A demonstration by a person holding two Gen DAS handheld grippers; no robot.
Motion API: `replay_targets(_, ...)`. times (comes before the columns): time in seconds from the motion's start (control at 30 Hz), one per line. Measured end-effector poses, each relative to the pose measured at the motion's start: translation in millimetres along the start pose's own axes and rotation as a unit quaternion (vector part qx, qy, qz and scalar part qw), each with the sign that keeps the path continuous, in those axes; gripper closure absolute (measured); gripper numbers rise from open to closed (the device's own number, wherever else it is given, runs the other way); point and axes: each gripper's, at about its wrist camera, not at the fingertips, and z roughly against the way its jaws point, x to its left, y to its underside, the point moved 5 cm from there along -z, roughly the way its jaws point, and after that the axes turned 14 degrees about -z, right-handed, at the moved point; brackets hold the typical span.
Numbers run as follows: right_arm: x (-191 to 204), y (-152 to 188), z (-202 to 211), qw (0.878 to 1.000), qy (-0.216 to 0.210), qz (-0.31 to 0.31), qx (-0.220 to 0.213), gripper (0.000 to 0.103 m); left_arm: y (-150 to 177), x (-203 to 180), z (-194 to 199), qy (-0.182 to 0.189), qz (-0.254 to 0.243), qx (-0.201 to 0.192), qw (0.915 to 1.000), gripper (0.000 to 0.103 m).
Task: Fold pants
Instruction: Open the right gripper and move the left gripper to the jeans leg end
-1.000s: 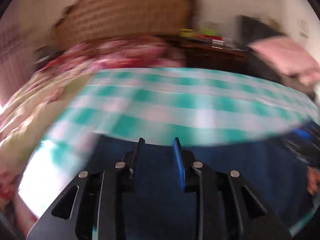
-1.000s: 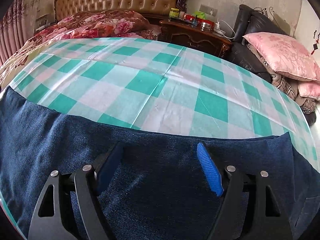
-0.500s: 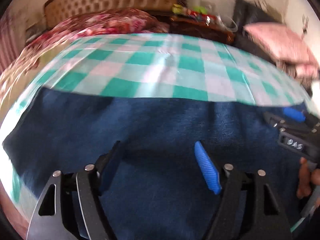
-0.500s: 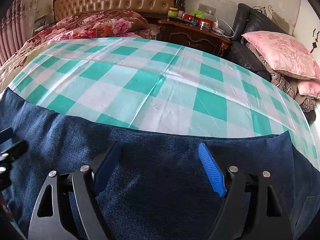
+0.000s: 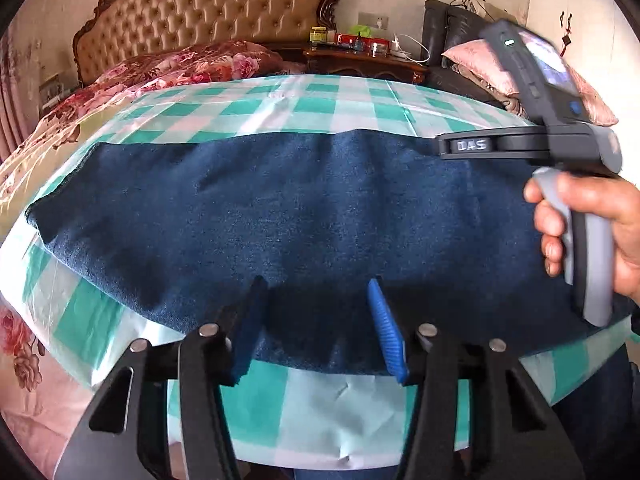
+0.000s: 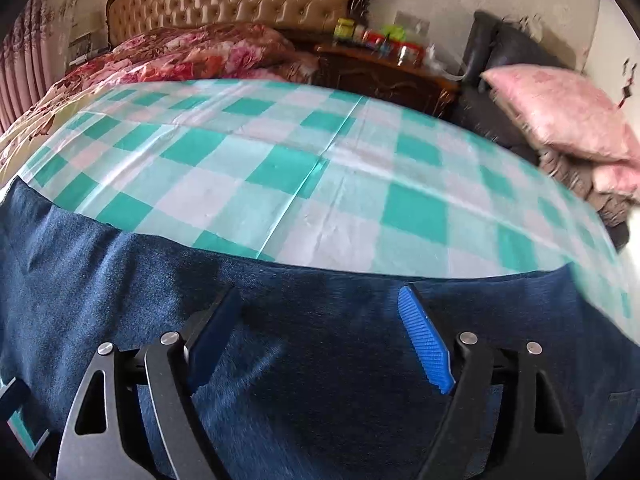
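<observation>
Dark blue pants (image 5: pixel 304 208) lie folded in a long band across the green-and-white checked cloth (image 5: pixel 304 100). My left gripper (image 5: pixel 316 292) is open and empty, its fingers over the near edge of the pants. In the left wrist view the right gripper's body (image 5: pixel 560 120) is held by a hand at the right, above the pants' right end. In the right wrist view the pants (image 6: pixel 320 360) fill the lower half. My right gripper (image 6: pixel 320 300) is open and empty just above the fabric, near its far edge.
The checked cloth (image 6: pixel 320 152) covers a table. Behind it stand a bed with a floral quilt (image 5: pixel 180 68) and tufted headboard (image 5: pixel 208 8), a wooden nightstand (image 5: pixel 360 60) with bottles, and a dark chair with pink pillows (image 6: pixel 560 116).
My left gripper has opened and pulled back toward the near edge, so the whole folded band of pants shows. The right gripper has shifted slightly and stays open above the pants.
</observation>
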Motion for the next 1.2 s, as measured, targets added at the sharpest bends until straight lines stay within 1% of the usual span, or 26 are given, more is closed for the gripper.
replay_targets(0.03,0.4,-1.3,9.9,1.0,-0.01,-0.002,-0.008,0.026,0.4,0.4,-0.1,0.002,0.001,-0.001,1.0,0.051)
replay_targets(0.07,1.6,-3.3,33.5,0.999,-0.034,-0.007,-0.026,0.023,0.5,0.5,-0.1,0.002,0.0,-0.002,1.0,0.051)
replay_targets(0.1,1.6,-3.1,49.2,0.998,-0.038,-0.007,-0.04,0.02,0.7,-0.9,-0.2,-0.001,-0.006,-0.003,1.0,0.051)
replay_targets(0.13,0.5,-1.7,61.2,0.998,-0.04,-0.007,-0.049,0.014,1.1,-1.7,0.2,-0.003,-0.008,-0.004,1.0,0.051)
replay_targets(0.17,-0.7,3.8,75.2,0.997,-0.052,-0.015,-0.046,0.014,1.3,-1.3,1.2,-0.003,-0.005,-0.005,1.0,0.051)
replay_targets(0.23,-3.8,21.5,86.4,0.997,-0.067,-0.04,-0.006,0.014,1.5,-0.1,1.9,-0.001,0.002,-0.01,0.9999,0.051)
replay_targets(0.27,-5.1,32.3,88.8,0.997,-0.066,-0.046,0.01,0.014,1.3,-0.5,1.9,-0.002,0.002,-0.011,0.9999,0.051)
replay_targets(0.3,-5.8,39.3,90.7,0.997,-0.067,-0.044,0.017,0.014,0.8,-0.2,1.3,-0.003,0.0,-0.011,0.9999,0.05)
replay_targets(0.37,-8.7,61.3,95.5,0.995,-0.089,-0.041,0.023,0.014,1.5,1.1,2.5,0.003,-0.001,-0.014,0.9999,0.051)
replay_targets(0.43,-15.5,80.5,93.8,0.995,-0.077,-0.05,0.033,0.014,2.8,8.2,6.2,0.019,0.012,-0.018,0.9996,0.053)
replay_targets(0.47,-20.3,92.1,88.4,0.995,-0.066,-0.05,0.049,0.014,3.4,13.8,7.4,0.024,0.02,-0.02,0.9993,0.053)
replay_targets(0.57,-24.7,109.6,81.5,0.995,-0.065,-0.033,0.064,0.014,7.8,47.4,8.0,0.016,0.049,-0.022,0.9984,0.058)
replay_targets(0.63,-26.2,115.6,78.9,0.997,-0.051,-0.018,0.061,0.014,13.2,81.7,6.0,0.021,0.082,-0.021,0.9962,0.069)
replay_targets(0.7,-26.3,118.7,80.2,0.997,-0.047,-0.01,0.057,0.014,20.6,125.0,4.6,-0.02,0.112,-0.005,0.9935,0.069)
replay_targets(0.73,-26.3,119.3,80.1,0.997,-0.046,-0.009,0.056,0.014,23.1,142.4,4.9,-0.025,0.124,-0.005,0.992,0.073)
replay_targets(0.77,-27.3,120.5,80.1,0.997,-0.046,-0.011,0.057,0.013,25.1,166.1,5.5,-0.021,0.139,-0.008,0.99,0.075)
replay_targets(0.8,-27.6,120.7,80.0,0.997,-0.046,-0.012,0.057,0.013,24.8,181.1,6.3,-0.036,0.141,-0.002,0.9894,0.078)
replay_targets(0.83,-27.5,120.2,79.3,0.997,-0.045,-0.013,0.057,0.013,24.7,196.9,8.8,-0.071,0.14,0.01,0.9876,0.078)
replay_targets(0.87,-27.6,120.5,79.8,0.997,-0.044,-0.013,0.057,0.013,24.4,214.1,14.5,-0.117,0.143,0.022,0.9825,0.076)
replay_targets(0.9,-28.3,119.9,78.7,0.997,-0.044,-0.014,0.058,0.013,25.4,234.7,24.7,-0.146,0.166,0.02,0.975,0.07)
replay_targets(0.93,-28.7,119.3,78.2,0.997,-0.045,-0.015,0.059,0.013,27.4,251.1,33.8,-0.148,0.199,0.011,0.9687,0.067)
replay_targets(0.97,-28.8,119.2,77.8,0.997,-0.044,-0.014,0.059,0.012,29.7,263.2,39.7,-0.144,0.224,0.005,0.9638,0.067)
replay_targets(1.0,-29.4,119.1,77.3,0.997,-0.044,-0.014,0.058,0.012,31.4,272.2,43.0,-0.139,0.237,0.004,0.9616,0.067)
replay_targets(1.07,-29.1,119.3,77.2,0.997,-0.042,-0.015,0.055,0.011,31.6,276.1,40.6,-0.132,0.228,0.014,0.9646,0.067)
replay_targets(1.13,-29.4,119.5,77.4,0.998,-0.041,-0.016,0.054,0.011,31.6,272.0,31.5,-0.117,0.21,0.027,0.9703,0.067)
replay_targets(1.2,-29.8,119.3,77.3,0.998,-0.04,-0.017,0.055,0.011,32.8,266.9,21.0,-0.113,0.189,0.042,0.9746,0.067)
